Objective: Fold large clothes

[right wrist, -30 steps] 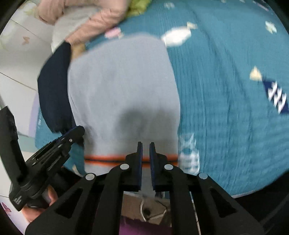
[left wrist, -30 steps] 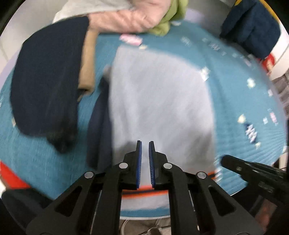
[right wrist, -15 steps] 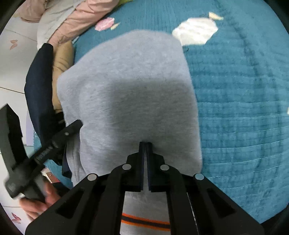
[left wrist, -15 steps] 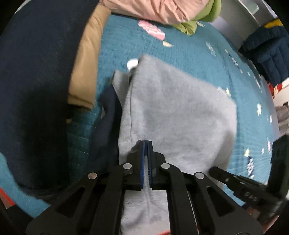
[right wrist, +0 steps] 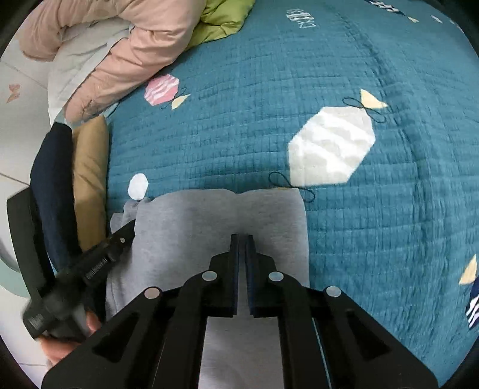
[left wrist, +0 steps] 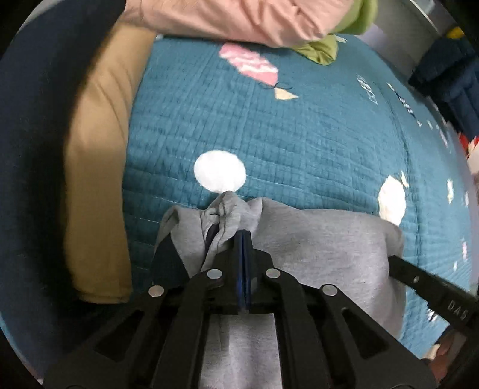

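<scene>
Across the teal quilt [right wrist: 344, 209], both fingers pinch the grey garment [right wrist: 209, 215], its length running toward the camera.

The right gripper [left wrist: 431, 293] bears white letters "DAS"; other lettering is too blurred to read.

sweatshirt [right wrist: 221, 227] on quilt [right wrist: 374, 191], jackets [right wrist: 125, 57] behind

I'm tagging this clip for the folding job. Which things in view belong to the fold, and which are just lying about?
In the job:
- grey sweatshirt
- left gripper, shut on its bunched edge
- right gripper, shut on it
- teal quilt underneath

Lying about:
- pink jacket
- green garment
- navy garment
- tan garment
</scene>
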A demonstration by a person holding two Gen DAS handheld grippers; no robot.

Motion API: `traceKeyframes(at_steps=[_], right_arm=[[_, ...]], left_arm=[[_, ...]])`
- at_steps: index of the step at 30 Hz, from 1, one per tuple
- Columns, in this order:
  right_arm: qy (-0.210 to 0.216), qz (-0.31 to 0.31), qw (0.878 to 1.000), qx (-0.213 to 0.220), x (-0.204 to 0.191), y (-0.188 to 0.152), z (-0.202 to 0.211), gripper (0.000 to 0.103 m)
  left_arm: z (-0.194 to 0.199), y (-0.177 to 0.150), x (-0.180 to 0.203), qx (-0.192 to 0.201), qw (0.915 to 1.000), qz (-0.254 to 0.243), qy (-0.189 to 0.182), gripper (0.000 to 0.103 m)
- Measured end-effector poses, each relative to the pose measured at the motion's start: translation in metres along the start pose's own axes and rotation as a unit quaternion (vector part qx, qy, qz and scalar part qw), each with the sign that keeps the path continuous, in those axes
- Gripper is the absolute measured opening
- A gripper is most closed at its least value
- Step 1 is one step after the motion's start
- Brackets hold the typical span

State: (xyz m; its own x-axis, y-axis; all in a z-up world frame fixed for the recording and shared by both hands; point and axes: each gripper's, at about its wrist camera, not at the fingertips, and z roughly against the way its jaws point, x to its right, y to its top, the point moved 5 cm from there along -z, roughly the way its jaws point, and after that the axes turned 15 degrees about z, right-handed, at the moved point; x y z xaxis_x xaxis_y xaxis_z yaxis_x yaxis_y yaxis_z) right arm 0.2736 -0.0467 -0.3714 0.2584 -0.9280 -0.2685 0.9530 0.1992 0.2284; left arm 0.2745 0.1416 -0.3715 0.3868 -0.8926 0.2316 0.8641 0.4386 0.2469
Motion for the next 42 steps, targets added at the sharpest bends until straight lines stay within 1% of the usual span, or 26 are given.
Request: traceKeyframes(at_steps=[4, 5, 6, 7, 8, 9, 10, 11, 13, 16, 18, 20, 24, 27, 28, 30, 32, 33, 34, 37, 38, 39, 40, 41, 42], right_arm=[[-0.005, 0.012, 1.000, 0.010, -0.005, -0.003, 0.010, 0.005], [-0.007, 0.017, 1.000, 0.013, -0.008, 0.000, 0.009, 0.006], [-0.007, 0.023, 1.000, 0.016, -0.008, -0.003, 0.016, 0.010], [-0.002, 0.021, 1.000, 0.015, -0.009, -0.005, 0.019, 0.017], [0.007, 0.012, 1.000, 0.016, -0.008, -0.007, 0.024, 0.040], [0.010, 0.002, 1.000, 0.024, -0.007, -0.009, 0.029, 0.066], [0.003, -0.004, 0.999, 0.037, -0.006, -0.011, 0.036, 0.074], [-0.006, -0.006, 0.999, 0.049, -0.005, -0.012, 0.042, 0.080], [-0.018, 0.003, 0.998, 0.061, -0.004, -0.018, 0.053, 0.087], [-0.011, -0.004, 0.998, 0.059, -0.001, -0.028, 0.056, 0.089], [-0.003, -0.011, 0.999, 0.052, 0.003, -0.037, 0.055, 0.092], [0.000, -0.014, 0.999, 0.046, 0.006, -0.047, 0.049, 0.092], [0.008, -0.012, 1.000, 0.021, 0.010, -0.067, 0.037, 0.093], [0.032, -0.013, 0.999, 0.011, 0.009, -0.079, 0.027, 0.093], [0.044, -0.013, 0.999, 0.010, 0.008, -0.083, 0.023, 0.093], [0.076, -0.011, 0.997, 0.014, 0.005, -0.087, 0.016, 0.093], [0.126, -0.010, 0.992, 0.027, 0.001, -0.088, 0.010, 0.093], [0.156, -0.015, 0.987, 0.034, -0.001, -0.089, 0.007, 0.094], [0.160, -0.019, 0.986, 0.043, -0.001, -0.090, 0.006, 0.094], [0.200, -0.011, 0.978, 0.051, -0.003, -0.094, 0.003, 0.092], [0.235, -0.011, 0.970, 0.057, -0.004, -0.096, 0.007, 0.091], [0.256, -0.011, 0.965, 0.060, -0.005, -0.096, 0.010, 0.091], [0.275, -0.011, 0.960, 0.056, -0.003, -0.097, 0.010, 0.091], [0.287, -0.012, 0.957, 0.048, -0.002, -0.099, 0.007, 0.091], [0.312, -0.026, 0.949, 0.041, -0.002, -0.101, 0.001, 0.091]], left_arm=[[0.010, -0.002, 0.001, -0.001, 0.9999, -0.012, 0.004, 0.002], [0.017, -0.004, 0.001, -0.001, 0.9999, -0.012, 0.012, 0.003], [0.022, -0.004, -0.001, -0.001, 0.9997, -0.008, 0.022, 0.003], [0.029, -0.006, 0.000, 0.000, 0.9996, -0.004, 0.026, 0.006], [0.036, -0.008, 0.000, 0.004, 0.9997, -0.005, 0.025, 0.015], [0.044, -0.010, 0.001, 0.011, 0.9996, -0.013, 0.024, 0.023], [0.054, -0.014, 0.001, 0.021, 0.9991, -0.023, 0.028, 0.042], [0.059, -0.016, 0.002, 0.031, 0.9985, -0.028, 0.034, 0.055], [0.072, -0.022, 0.002, 0.042, 0.9978, -0.033, 0.038, 0.057], [0.080, -0.033, -0.003, 0.033, 0.9988, -0.027, 0.026, 0.065], [0.080, -0.045, -0.008, 0.020, 0.9993, -0.023, 0.022, 0.066], [0.077, -0.057, -0.012, 0.004, 0.9997, -0.021, 0.012, 0.075], [0.065, -0.075, -0.020, -0.014, 0.9992, -0.029, 0.025, 0.075], [0.055, -0.084, -0.028, -0.040, 0.9989, -0.018, 0.017, 0.075], [0.052, -0.088, -0.031, -0.050, 0.9987, -0.012, 0.007, 0.075], [0.049, -0.092, -0.034, -0.062, 0.9980, -0.006, -0.012, 0.075], [0.047, -0.094, -0.039, -0.070, 0.9972, 0.000, -0.028, 0.075], [0.046, -0.094, -0.042, -0.075, 0.9965, 0.006, -0.038, 0.076], [0.046, -0.094, -0.044, -0.080, 0.9957, 0.012, -0.046, 0.076], [0.044, -0.092, -0.048, -0.089, 0.9940, 0.022, -0.061, 0.077], [0.045, -0.092, -0.049, -0.090, 0.9937, 0.021, -0.063, 0.077], [0.045, -0.092, -0.050, -0.091, 0.9936, 0.019, -0.063, 0.077], [0.044, -0.092, -0.050, -0.094, 0.9933, 0.017, -0.065, 0.079], [0.044, -0.093, -0.049, -0.099, 0.9925, 0.011, -0.071, 0.081], [0.043, -0.094, -0.048, -0.102, 0.9920, 0.006, -0.074, 0.082]])
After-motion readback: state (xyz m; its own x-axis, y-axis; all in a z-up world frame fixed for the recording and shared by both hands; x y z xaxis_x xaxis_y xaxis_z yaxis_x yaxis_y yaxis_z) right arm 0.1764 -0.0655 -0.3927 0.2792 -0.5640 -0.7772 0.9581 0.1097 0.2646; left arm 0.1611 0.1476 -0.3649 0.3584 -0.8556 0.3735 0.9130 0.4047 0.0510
